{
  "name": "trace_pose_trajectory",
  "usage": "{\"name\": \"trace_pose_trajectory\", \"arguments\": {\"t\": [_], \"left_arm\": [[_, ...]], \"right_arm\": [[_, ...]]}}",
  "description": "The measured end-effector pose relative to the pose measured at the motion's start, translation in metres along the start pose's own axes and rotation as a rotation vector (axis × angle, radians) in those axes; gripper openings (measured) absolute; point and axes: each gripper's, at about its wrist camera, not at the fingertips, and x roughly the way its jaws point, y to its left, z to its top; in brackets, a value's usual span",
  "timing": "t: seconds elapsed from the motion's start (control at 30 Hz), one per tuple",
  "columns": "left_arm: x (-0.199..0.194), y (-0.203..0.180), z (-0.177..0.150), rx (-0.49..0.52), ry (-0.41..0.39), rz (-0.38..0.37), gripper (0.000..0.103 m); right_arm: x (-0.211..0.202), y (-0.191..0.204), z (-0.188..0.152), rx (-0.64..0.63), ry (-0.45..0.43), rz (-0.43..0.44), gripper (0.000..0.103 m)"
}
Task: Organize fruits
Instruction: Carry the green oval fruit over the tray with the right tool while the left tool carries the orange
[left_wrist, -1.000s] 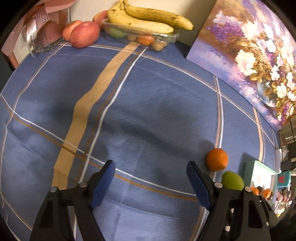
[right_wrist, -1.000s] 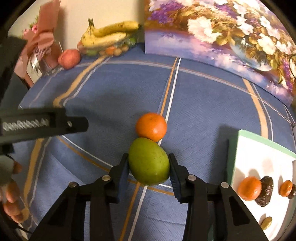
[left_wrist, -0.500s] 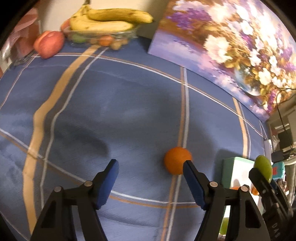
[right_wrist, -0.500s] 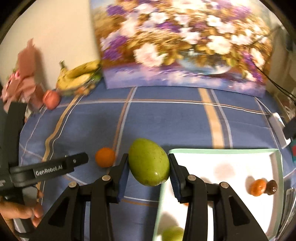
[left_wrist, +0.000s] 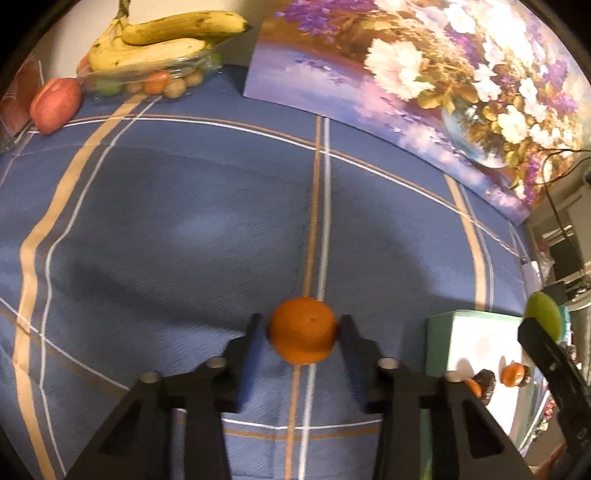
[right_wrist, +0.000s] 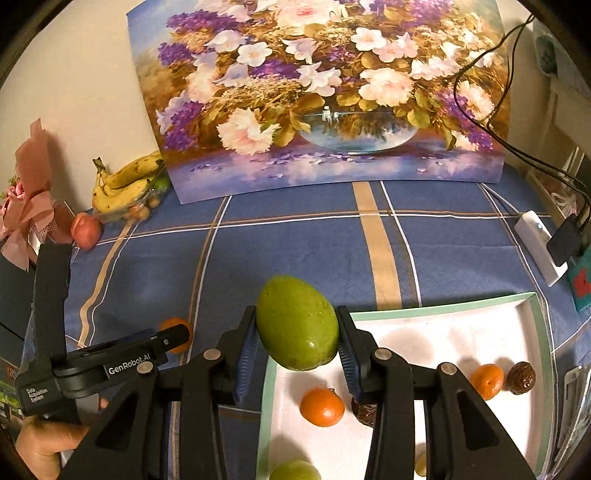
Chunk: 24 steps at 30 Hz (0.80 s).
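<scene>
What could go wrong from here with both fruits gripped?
1. The right gripper holds the green mango above the white tray rim; released here, it may clip the edge or hit the small oranges below.
2. The left gripper fingers pinch the orange at its sides; being round, it might slip on lifting.

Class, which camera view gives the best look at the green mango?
The right wrist view: the green mango fills the centre, held between the right gripper pads above the tray edge. The left wrist view shows only a sliver at its right edge.
</scene>
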Motion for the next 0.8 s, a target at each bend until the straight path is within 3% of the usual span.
{"name": "trace_pose_trajectory", "arguments": {"t": [0.27, 0.47, 0.8], "left_arm": [[-0.013, -0.009, 0.000, 0.015, -0.031, -0.010, 0.039], [-0.036, -0.022, -0.005, 0.022, -0.076, -0.063, 0.039], [-0.065, -0.049, -0.038, 0.069, -0.092, -0.117, 0.039]], "right_arm": [[-0.003, -0.005, 0.001, 0.022, 0.003, 0.003, 0.042], [-0.024, -0.008, 0.002, 0.045, -0.008, 0.008, 0.042], [-0.061, -0.026, -0.010, 0.068, -0.020, -0.009, 0.043]]}}
